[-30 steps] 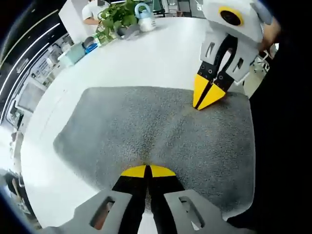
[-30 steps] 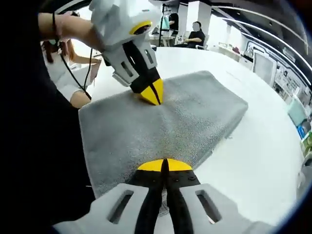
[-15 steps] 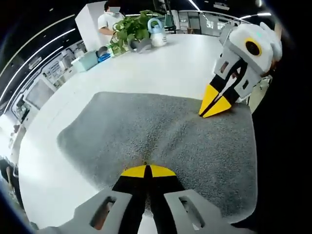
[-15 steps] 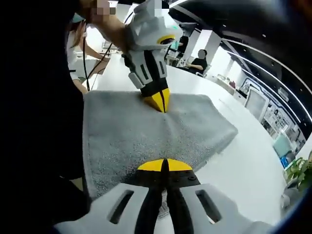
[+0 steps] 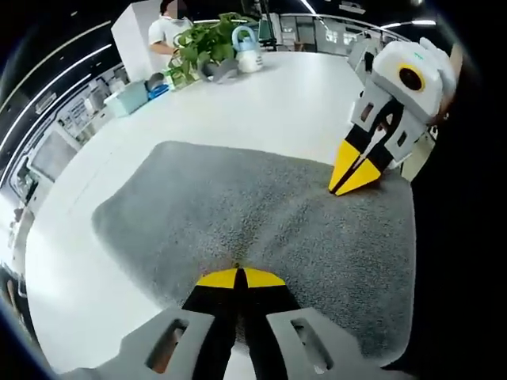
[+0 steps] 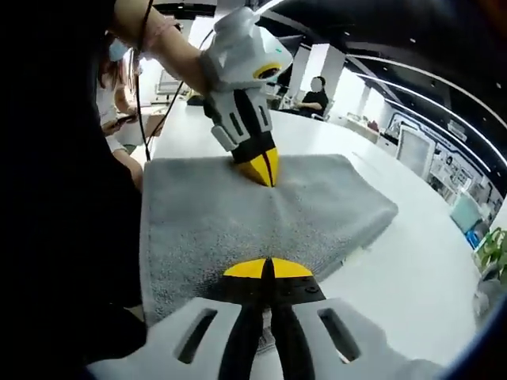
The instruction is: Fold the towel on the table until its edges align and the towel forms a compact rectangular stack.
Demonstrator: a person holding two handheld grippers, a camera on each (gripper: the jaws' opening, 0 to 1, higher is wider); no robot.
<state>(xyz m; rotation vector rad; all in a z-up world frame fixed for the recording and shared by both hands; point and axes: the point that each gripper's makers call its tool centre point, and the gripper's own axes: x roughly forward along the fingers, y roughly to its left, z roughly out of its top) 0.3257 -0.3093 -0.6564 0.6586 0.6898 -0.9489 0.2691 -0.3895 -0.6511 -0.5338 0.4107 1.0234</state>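
Towel [image 5: 261, 222], grey, terry pile: lay flat on the white table [image 5: 238, 103], already doubled into a thick rectangle, its long near edge running along the table's edge by the person's body. In the right gripper view the towel [image 6: 261, 214] showed rounded, stacked layers at its far right end.

Left gripper [image 5: 238, 279]: jaws closed, yellow tips pinching the towel's near edge. Seen from the right gripper view, the same tool [image 6: 264, 170] stood nearly upright, tips meeting on the cloth at the far end.

Right gripper [image 6: 265, 269]: jaws closed, tips likewise nipped on the near edge. In the left gripper view it [image 5: 354, 176] came in from the right, tips together and pressed into the pile near the far corner.

Step in hand, as judged: both tongs had purchase on one long edge, well apart, ready to carry it over for another fold. To do it well:
- lift both ends evenly, so the edge stays straight
- take all layers in each pinch, lest the lower ply lag and skew the stack
- lay the carried edge squarely on the opposite one before letting go.

Also on the table: potted plant [image 5: 198, 43], pale blue kettle [image 5: 245, 38], both well apart from the towel.
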